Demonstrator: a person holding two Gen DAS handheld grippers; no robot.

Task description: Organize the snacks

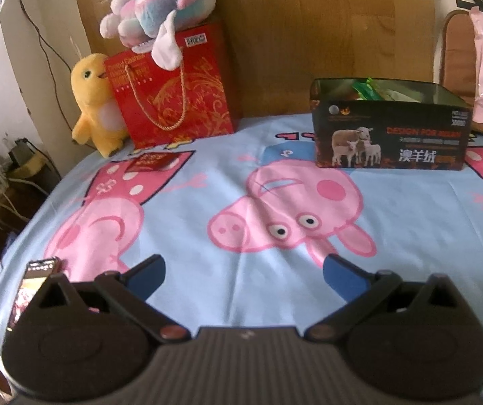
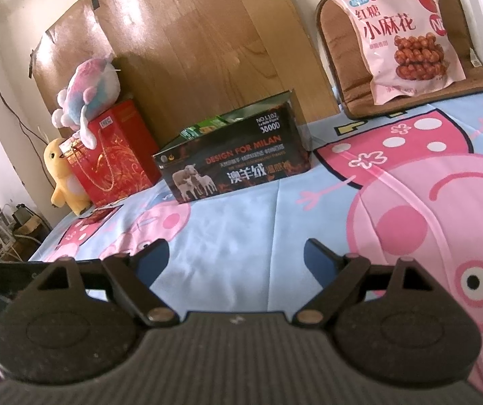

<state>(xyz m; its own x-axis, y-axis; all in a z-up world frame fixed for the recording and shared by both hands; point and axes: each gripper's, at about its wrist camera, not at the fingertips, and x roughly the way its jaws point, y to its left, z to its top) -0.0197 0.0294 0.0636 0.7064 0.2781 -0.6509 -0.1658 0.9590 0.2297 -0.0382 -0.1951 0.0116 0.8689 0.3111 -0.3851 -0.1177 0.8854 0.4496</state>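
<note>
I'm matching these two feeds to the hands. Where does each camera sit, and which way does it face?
Left wrist: on the left tool, open, tilted down over the bedsheet, facing the black box head-on.
Right wrist: on the right tool, open, seeing the box from its right; pink snack bag ahead.
Shared: box, red gift bag, yellow plush.

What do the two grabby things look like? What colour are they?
Both look alike. The left hand-held gripper and right hand-held gripper have black ribbed bodies, two round black discs, copper-coloured rivets, and angled black arms ending in blue pads.
</note>
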